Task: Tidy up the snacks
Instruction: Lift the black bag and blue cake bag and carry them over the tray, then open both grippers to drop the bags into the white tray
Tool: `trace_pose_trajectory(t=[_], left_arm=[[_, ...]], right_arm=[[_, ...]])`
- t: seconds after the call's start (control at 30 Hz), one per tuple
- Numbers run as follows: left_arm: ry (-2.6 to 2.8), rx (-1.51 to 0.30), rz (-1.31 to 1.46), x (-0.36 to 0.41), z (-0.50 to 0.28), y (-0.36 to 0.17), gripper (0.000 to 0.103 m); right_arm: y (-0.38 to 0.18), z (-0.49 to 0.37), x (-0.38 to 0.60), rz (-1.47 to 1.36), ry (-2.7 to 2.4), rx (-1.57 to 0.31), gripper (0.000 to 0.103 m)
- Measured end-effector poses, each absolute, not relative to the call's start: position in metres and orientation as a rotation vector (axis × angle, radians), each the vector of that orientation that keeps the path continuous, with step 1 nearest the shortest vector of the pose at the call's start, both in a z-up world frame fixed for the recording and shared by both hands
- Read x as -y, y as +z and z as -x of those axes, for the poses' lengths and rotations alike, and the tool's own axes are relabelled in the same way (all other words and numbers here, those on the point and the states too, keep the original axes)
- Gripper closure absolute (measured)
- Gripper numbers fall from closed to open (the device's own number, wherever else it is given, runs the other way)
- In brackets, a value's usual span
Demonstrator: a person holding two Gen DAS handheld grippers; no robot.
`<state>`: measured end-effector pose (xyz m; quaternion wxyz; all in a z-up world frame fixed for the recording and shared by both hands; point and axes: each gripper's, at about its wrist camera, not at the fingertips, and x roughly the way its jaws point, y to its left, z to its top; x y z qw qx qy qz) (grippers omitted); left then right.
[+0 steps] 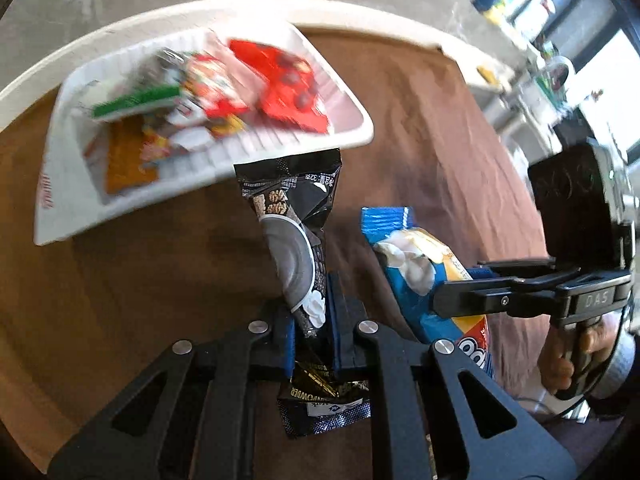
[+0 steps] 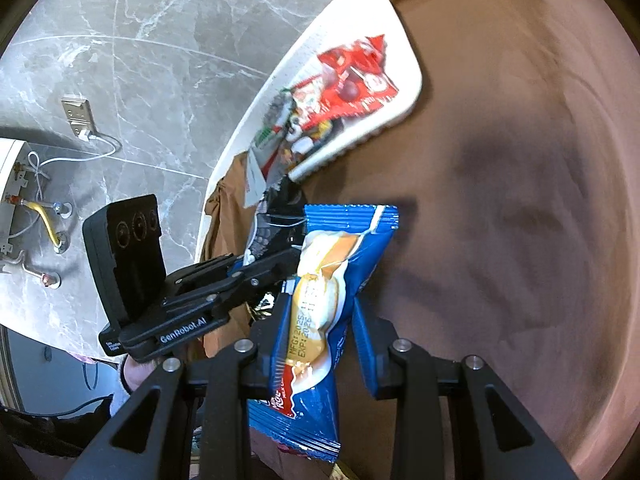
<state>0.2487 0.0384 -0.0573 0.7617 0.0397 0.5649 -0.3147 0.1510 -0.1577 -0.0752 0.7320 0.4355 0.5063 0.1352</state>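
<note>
While both hands each hold up one snack, the job looks partly done; the left gripper (image 1: 312, 332) has its two blue pads squeezed tight on a black snack pack (image 1: 296, 236), and the right gripper (image 2: 320, 332) has its pads pressed on the sides of a blue snack pack (image 2: 320, 304), so that one is a bit wider but it is holding too; both packs hang in the air over the brown table (image 1: 420, 128), close beside each other and near the white basket (image 1: 352, 136); the basket sits at the far side of the table by the pale table edge; inside it there are already some snacks, a red pack (image 1: 284, 84) on one side, a red and white pack with a green one next to it, and an orange pack (image 1: 128, 156) low down in the corner; they lie in a loose heap and the picture is blurry there, so I cannot count them; I think these two packs still need to go in the basket; one more small black pack (image 1: 324, 408) lies on the table right under the left gripper, so that one looks left to do as well
</note>
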Motion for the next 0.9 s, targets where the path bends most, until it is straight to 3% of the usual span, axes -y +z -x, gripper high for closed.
trace_pose_trajectory(t=[0.47,0.9], left_arm=[[-0.551,-1.149,0.07,-0.102,-0.35,-0.016,0.093],[-0.474,-1.177,0.081,-0.117,-0.422,-0.04,0.092]], right_arm=[[-0.044,-0.256,0.167,-0.812,0.314,-1.032,0.07],[-0.086,-0.338,0.184,-0.764,0.198,-1.084,0.068]])
